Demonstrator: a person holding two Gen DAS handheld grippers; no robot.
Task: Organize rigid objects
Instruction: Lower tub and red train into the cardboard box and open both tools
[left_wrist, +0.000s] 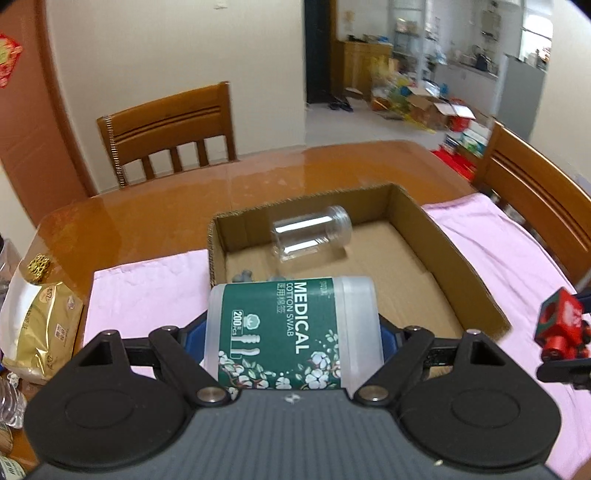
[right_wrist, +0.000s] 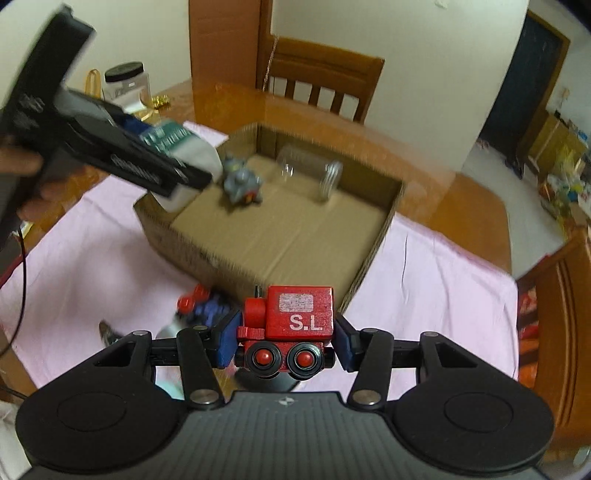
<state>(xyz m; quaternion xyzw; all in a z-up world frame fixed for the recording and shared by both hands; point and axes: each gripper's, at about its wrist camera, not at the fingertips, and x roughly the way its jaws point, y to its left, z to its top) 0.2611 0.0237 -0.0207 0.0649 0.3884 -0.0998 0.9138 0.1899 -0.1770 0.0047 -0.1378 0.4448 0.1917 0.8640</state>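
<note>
- Left gripper (left_wrist: 293, 339) grips the cotton swab tub (left_wrist: 291, 332) over the cardboard box (left_wrist: 443, 236), near edge.
- Right gripper (right_wrist: 286, 341) clamps the red toy train (right_wrist: 295, 317) above the pink cloth (right_wrist: 424, 266).
- Right view alone shows a grey figure (right_wrist: 242, 182) in the box, a red-blue toy (right_wrist: 201, 306) outside.
- Clear jar (left_wrist: 312, 232) lies farther back.

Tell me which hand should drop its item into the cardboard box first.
Left, probably. The left gripper holds the cotton swab tub already over the cardboard box at its near corner. The right gripper, shut on the red toy train, sits short of the box over the pink cloth.
</note>
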